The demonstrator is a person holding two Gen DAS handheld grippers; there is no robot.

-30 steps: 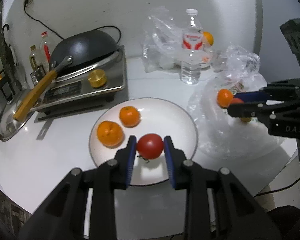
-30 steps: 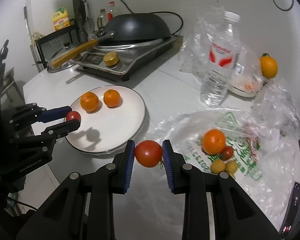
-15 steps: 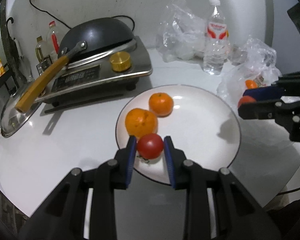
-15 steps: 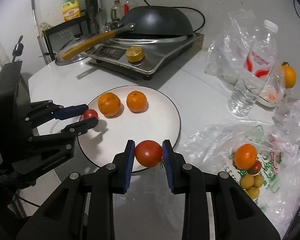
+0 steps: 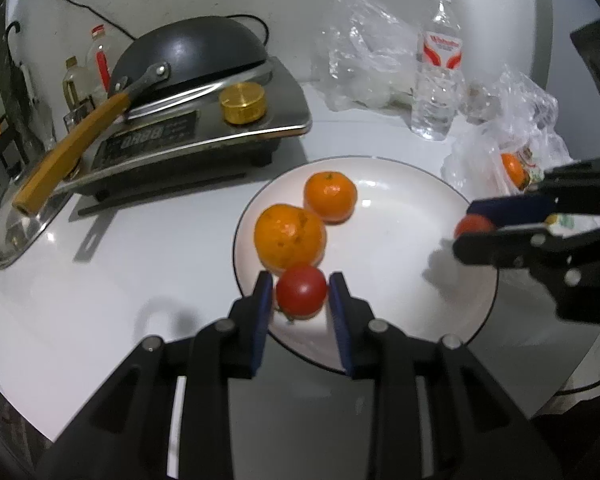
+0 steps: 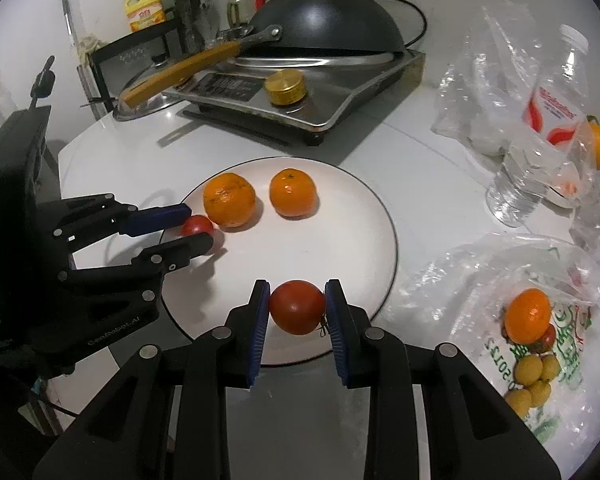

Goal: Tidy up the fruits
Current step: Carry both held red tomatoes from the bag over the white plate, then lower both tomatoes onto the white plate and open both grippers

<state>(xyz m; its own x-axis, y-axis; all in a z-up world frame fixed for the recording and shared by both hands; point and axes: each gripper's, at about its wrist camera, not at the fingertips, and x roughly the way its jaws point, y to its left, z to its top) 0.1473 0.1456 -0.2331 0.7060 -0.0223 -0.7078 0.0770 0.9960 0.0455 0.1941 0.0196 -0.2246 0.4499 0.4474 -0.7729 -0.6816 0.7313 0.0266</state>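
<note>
White table [image 5: 148,248]: plate [image 5: 400,184], two oranges [image 5: 290,237], two gripped tomatoes [image 5: 301,290]

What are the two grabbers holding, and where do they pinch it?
Each holds a red tomato by its sides: the left gripper pinches the smaller tomato, the right gripper the bigger tomato.

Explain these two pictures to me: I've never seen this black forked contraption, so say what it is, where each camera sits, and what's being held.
A person carries two handheld grippers, each with a camera looking along its fingers. One view looks out from the left gripper, shut on a small tomato. The other looks from the right gripper, shut on a bigger tomato. Both hover over a white plate holding two oranges. Nearby: an upturned wok on a cooker, a water bottle, and a plastic bag with more fruit.
</note>
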